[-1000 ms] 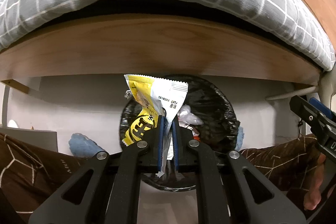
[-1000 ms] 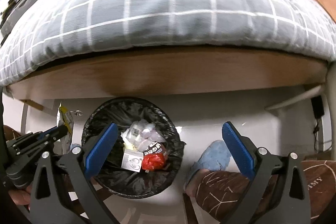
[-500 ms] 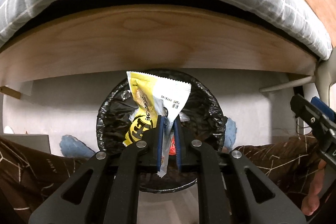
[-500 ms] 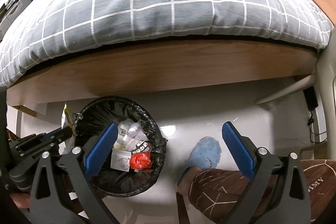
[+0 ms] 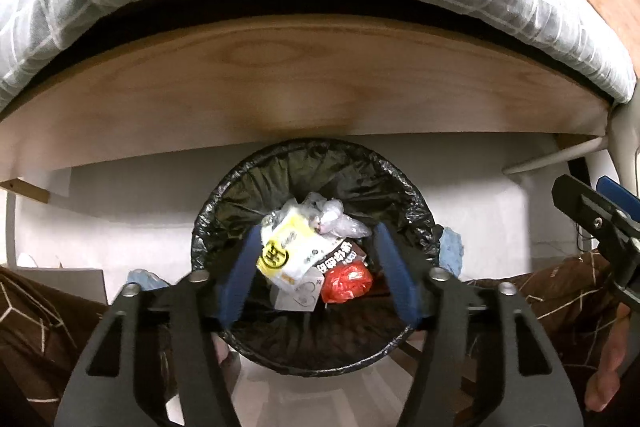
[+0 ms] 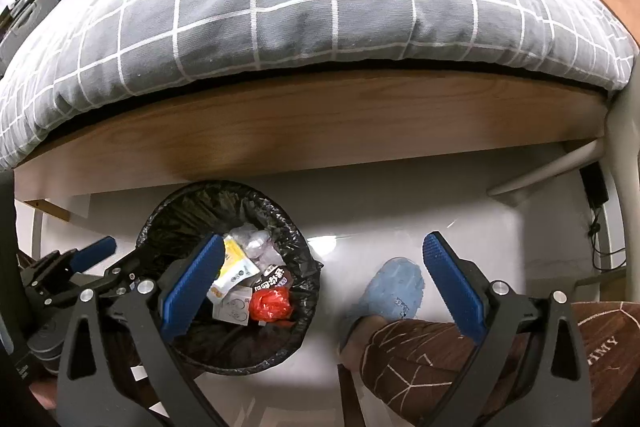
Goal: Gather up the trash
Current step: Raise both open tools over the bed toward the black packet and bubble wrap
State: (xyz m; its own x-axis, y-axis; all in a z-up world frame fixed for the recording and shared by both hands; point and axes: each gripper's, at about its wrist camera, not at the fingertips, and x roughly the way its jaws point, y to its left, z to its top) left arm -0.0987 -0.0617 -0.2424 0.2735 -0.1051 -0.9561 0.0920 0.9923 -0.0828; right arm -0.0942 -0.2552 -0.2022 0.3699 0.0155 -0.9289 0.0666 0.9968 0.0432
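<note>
My left gripper (image 5: 316,267) hangs straight over the bin (image 5: 224,203), jaws opening, nothing between the pads. The yellow snack wrapper (image 5: 286,253) lies loose on the trash heap inside, at 10 o'clock from the red plastic wad (image 5: 347,281). I hold above the bin's mouth so the drop lands inside the black liner. My right gripper (image 6: 320,281) is spread wide and empty, parked at 3 o'clock of the bin, above the blue slipper (image 6: 394,289).

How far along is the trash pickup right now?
Done: the yellow-and-white snack wrapper lies in the black-lined bin on top of other trash. In hand: nothing; the left hand-held gripper hangs over the bin, jaws opening and empty, and the right hand-held gripper is open. No loose trash shows on the visible floor.
</note>
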